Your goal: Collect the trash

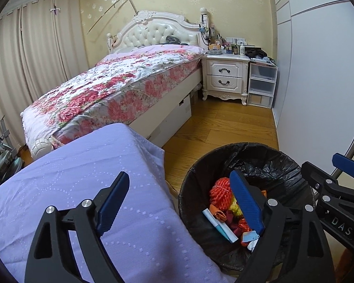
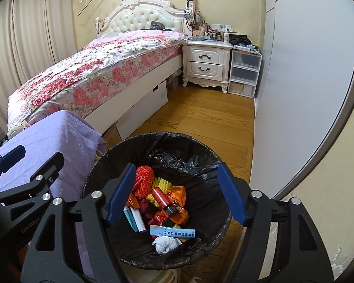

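Observation:
A round bin lined with a black bag (image 2: 167, 141) stands on the wood floor; it also shows in the left wrist view (image 1: 247, 148). Inside lie trash items: a red net ball (image 2: 142, 176), a red bottle (image 2: 161, 199), orange wrappers (image 2: 179, 193), a blue-white packet (image 2: 172, 232) and crumpled white paper (image 2: 166, 244). My right gripper (image 2: 177, 195) is open and empty, directly above the bin. My left gripper (image 1: 179, 205) is open and empty, over the purple cloth's edge and the bin's left rim. The right gripper also shows in the left wrist view (image 1: 347, 167), the left one in the right wrist view (image 2: 9, 158).
A surface covered with purple cloth (image 1: 82, 188) stands left of the bin. Behind it is a bed with a floral cover (image 1: 120, 87). A white nightstand (image 1: 224, 77) and plastic drawers (image 1: 262, 85) stand at the far wall. White wardrobe doors (image 1: 318, 82) run along the right.

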{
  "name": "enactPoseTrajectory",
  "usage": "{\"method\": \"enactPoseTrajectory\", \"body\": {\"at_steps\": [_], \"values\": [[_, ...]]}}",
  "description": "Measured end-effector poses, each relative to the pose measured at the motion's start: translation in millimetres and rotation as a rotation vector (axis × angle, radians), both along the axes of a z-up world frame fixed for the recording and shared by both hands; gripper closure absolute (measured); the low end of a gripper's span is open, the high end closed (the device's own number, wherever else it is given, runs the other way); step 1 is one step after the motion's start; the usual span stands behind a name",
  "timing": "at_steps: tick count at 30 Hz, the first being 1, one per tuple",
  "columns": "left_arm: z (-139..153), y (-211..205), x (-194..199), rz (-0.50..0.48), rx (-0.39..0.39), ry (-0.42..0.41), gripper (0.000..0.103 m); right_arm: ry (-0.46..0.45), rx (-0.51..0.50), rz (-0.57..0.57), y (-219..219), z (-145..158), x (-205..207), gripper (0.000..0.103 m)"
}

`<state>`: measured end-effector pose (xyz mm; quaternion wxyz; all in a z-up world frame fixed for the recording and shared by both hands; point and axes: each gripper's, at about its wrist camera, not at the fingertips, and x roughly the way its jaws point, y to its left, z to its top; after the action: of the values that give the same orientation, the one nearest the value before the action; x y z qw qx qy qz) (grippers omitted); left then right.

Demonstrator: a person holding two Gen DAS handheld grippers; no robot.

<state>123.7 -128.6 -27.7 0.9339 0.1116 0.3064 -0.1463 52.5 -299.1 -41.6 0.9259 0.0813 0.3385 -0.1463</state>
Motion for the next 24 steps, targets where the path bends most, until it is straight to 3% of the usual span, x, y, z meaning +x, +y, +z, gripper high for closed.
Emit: {"method": "enactPoseTrajectory", "body": {"at_steps": [5,24], "values": [[8,17,-10,0.023,-0.010,-0.001,0.018,-0.008,-0.004,0.001,7,7,-11,0.025],[33,69,-76,0.088,-0.038,-0.041,0.018,-0.066,-0.053,0.064,54,33,-68,0.020]]}}
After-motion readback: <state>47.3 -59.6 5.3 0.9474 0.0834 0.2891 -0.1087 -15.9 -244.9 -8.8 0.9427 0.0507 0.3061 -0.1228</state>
